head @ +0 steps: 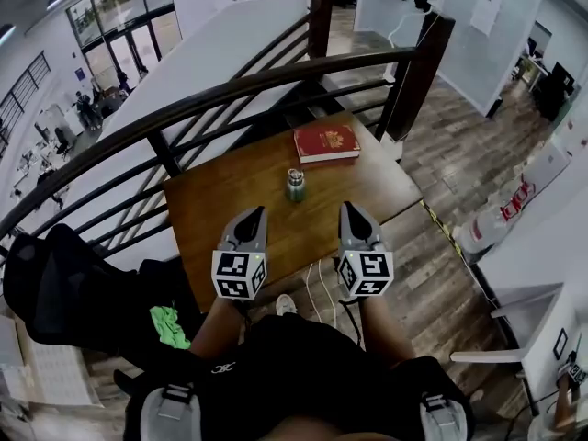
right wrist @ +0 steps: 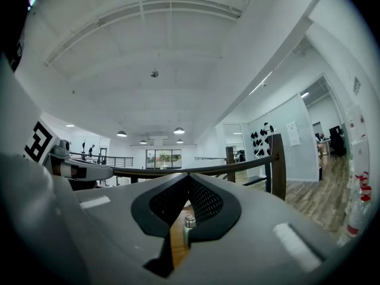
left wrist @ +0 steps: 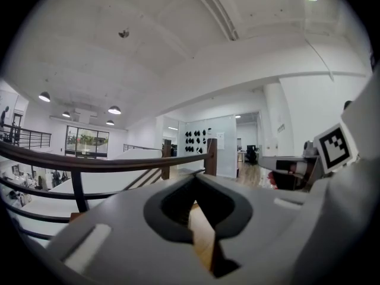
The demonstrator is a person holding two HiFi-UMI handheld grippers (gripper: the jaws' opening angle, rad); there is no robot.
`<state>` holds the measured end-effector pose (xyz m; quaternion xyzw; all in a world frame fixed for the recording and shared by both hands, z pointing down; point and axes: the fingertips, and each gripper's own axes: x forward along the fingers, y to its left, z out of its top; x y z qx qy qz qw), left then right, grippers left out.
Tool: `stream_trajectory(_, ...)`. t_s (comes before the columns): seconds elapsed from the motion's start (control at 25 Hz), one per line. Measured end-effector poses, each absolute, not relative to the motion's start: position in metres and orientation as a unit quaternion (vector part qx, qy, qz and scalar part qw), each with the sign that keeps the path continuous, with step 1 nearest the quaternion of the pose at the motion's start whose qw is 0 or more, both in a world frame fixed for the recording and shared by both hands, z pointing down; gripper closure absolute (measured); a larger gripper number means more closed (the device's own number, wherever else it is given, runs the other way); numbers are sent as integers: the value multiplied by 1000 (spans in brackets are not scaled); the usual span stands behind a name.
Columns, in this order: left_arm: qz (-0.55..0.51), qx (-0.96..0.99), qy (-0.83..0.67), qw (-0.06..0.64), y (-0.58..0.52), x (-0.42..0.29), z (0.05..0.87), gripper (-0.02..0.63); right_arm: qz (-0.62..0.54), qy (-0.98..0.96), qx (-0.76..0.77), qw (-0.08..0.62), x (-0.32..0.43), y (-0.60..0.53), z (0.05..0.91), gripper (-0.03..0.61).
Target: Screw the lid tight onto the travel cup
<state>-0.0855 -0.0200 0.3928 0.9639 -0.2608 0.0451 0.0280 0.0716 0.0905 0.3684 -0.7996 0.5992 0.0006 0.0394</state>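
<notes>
The small green metal travel cup point(head: 295, 186) with its silvery top stands upright on the brown wooden table point(head: 211, 219), a red book point(head: 326, 142) lying near it at one o'clock. The grey left gripper point(head: 252, 217) and the grey right gripper point(head: 352, 213) hover at the cup's seven and five o'clock, both apart from it, jaws closed on nothing.

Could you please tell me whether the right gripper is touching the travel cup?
Apart. The head view shows bare tabletop between the shut right gripper and the travel cup, which stands by itself farther in.
</notes>
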Motion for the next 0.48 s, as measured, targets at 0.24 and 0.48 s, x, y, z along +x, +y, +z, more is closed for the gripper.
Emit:
stream_trajectory(0.24, 50, 965, -255, 39, -104, -47, 395, 561, 3, 594, -804, 30, 114, 7, 361, 577)
stream_trajectory(0.48, 59, 963, -257, 53, -177, -16, 403, 560, -9, 603, -797, 0, 144, -67, 371, 577)
